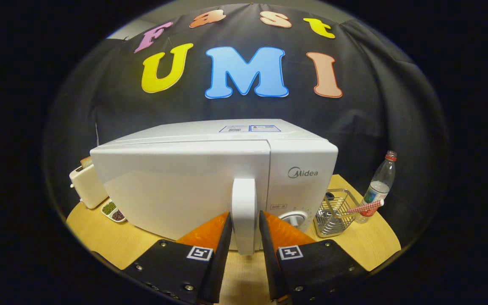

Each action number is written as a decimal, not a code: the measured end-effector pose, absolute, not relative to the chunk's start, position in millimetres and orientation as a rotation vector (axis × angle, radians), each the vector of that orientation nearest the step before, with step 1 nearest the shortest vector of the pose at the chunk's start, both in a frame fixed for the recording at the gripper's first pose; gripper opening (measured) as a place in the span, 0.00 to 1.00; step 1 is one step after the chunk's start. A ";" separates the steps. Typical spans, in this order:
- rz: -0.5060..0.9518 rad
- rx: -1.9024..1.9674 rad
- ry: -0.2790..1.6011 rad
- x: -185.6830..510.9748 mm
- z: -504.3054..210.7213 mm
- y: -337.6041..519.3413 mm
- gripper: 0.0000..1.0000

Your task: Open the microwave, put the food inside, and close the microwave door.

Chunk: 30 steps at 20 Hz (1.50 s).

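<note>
The microwave (210, 178) stands mid-desk (367, 245), door closed. Its upright door handle (244, 214) sits between the gripper (244, 224) fingers, which flank it closely; whether both press it, I cannot tell.

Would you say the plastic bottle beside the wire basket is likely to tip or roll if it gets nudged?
Probably yes. The plastic bottle stands tall and narrow near the table edge, so it looks apt to tip. It seems partly filled, so likely light. Being round, it would probably roll. The gripper fingers flank the microwave handle.
</note>
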State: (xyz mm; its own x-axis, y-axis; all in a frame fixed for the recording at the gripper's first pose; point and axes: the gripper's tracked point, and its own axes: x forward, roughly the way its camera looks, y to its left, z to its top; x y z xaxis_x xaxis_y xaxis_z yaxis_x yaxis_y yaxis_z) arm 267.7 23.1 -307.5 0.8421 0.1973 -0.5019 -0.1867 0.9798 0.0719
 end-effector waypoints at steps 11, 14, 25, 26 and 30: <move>0.195 -0.030 0.561 253.4 -310.2 23.9 0.09; 0.183 -0.017 0.561 232.0 -302.9 24.4 0.09; 0.186 0.012 0.602 132.1 -284.4 57.3 0.25; 0.186 0.014 0.604 124.6 -282.6 61.5 0.25; 0.194 0.024 0.611 90.7 -276.3 78.5 0.25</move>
